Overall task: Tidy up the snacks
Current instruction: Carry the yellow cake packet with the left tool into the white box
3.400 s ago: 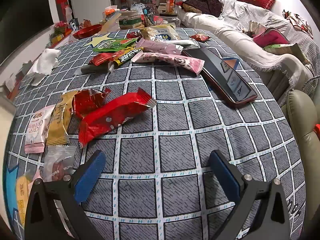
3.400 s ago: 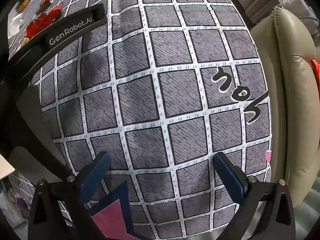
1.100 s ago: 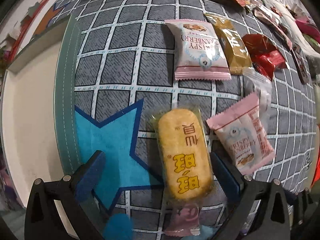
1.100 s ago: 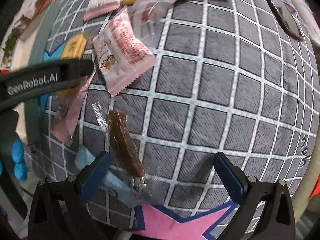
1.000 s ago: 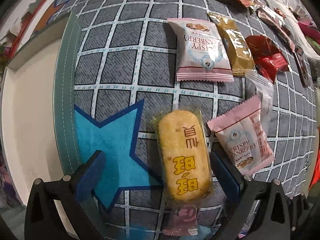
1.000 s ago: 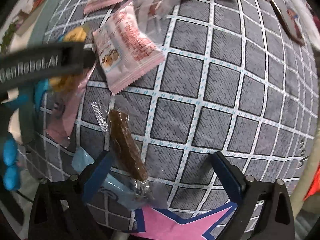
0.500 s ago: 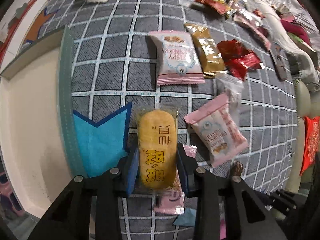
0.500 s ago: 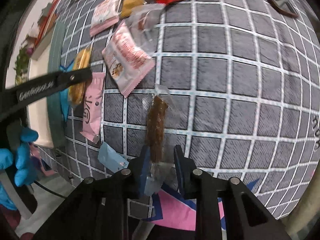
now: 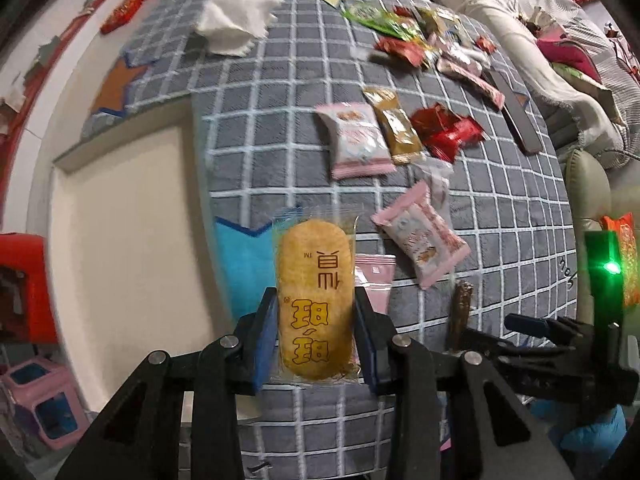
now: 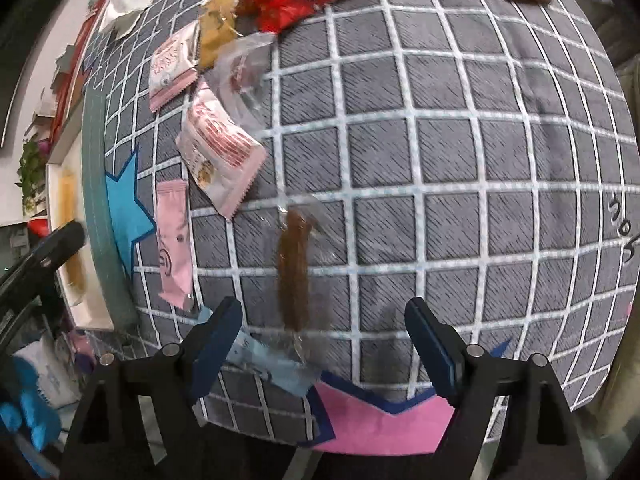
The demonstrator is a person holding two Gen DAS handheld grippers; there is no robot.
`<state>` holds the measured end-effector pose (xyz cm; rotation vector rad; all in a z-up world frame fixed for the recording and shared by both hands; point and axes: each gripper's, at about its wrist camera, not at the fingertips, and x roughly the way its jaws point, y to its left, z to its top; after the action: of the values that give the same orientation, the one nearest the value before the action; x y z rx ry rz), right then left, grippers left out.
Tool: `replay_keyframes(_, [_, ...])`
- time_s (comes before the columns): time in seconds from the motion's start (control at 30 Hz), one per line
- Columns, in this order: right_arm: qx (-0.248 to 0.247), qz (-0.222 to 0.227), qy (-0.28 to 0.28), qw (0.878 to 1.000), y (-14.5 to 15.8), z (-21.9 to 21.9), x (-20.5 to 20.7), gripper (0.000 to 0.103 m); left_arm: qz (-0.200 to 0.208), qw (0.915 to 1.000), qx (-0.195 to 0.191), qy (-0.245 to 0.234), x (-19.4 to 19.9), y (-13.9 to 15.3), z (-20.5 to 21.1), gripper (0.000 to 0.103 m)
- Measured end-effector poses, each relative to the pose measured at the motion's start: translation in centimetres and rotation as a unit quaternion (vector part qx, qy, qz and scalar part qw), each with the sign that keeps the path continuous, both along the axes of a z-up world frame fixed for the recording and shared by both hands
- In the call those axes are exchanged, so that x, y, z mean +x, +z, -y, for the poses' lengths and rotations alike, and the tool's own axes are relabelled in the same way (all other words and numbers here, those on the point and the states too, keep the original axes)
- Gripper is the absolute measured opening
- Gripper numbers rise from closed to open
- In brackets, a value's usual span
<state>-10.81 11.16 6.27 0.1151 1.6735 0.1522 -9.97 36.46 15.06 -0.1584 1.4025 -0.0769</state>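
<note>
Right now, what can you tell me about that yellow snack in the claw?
The yellow snack is an oval rice cracker sealed in clear, crinkly plastic printed with dark characters and yellow lettering. The left claw pinches its lower half between blue pads, holding it lengthwise, raised above the checked cloth.

My left tool [image 9: 315, 338] is matte black, its triangular cut-out arms fixed with round silver screws, and its fingers [image 9: 265, 336] carry dark blue pads. My right tool [image 10: 324, 334] has the same black frame, silver screws and blue pads. A green light glows on its body, and my hand [image 10: 24, 408] wears a bright blue glove.
</note>
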Motion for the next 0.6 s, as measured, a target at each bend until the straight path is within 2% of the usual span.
replay_keyframes(0.03, [-0.005,-0.001,0.006,1.000,-0.2,-0.7,-0.4,0.085,0.002,1.0000,0.004,0.003,0.1,0.7,-1.4,0.039])
replay_keyframes(0.07, [-0.013,-0.001,0.012,1.000,-0.8,-1.8,-0.7,0.084,0.003,0.9999,0.016,0.006,-1.0,0.1,-1.0,0.039])
replay_keyframes(0.1, [-0.025,-0.002,0.018,1.000,-1.3,-2.4,-0.7,0.075,0.004,0.9996,0.027,0.009,-1.8,-0.9,-0.8,0.039])
replay_keyframes(0.17, [-0.062,-0.013,0.033,0.997,-2.7,-3.8,-1.1,0.056,0.002,0.9988,0.045,0.018,-1.8,-1.0,-1.0,0.039])
replay_keyframes(0.2, [-0.076,0.002,0.045,0.996,-2.4,-4.4,-1.2,0.044,0.000,0.9985,0.050,0.022,-1.8,-1.1,-1.5,0.039])
replay_keyframes(0.27, [-0.083,0.002,0.066,0.994,-2.4,-5.2,-1.4,0.042,-0.002,0.9978,0.057,0.033,-2.0,-0.9,-2.7,0.039])
replay_keyframes(0.37, [-0.049,-0.004,0.048,0.998,-2.1,-5.7,-2.1,0.040,-0.003,0.9971,0.058,0.049,-2.5,-1.5,-4.6,0.039])
replay_keyframes(0.43, [-0.014,0.002,0.030,0.999,-0.3,-3.9,-1.1,0.040,-0.005,0.9965,0.059,0.059,-2.9,-1.6,-5.7,0.039])
replay_keyframes(0.5, [0.006,0.010,0.027,1.000,1.4,-4.4,-0.9,0.039,-0.008,0.9958,0.054,0.073,-3.5,-1.7,-6.9,0.039])
replay_keyframes(0.57, [0.017,0.011,0.032,0.999,3.1,-5.2,-0.3,0.028,-0.011,0.9952,0.053,0.082,-3.9,-2.0,-7.7,0.039])
replay_keyframes(0.6, [0.023,0.012,0.035,0.999,4.0,-5.5,0.2,0.028,-0.013,0.9950,0.052,0.085,-4.1,-2.2,-8.1,0.039])
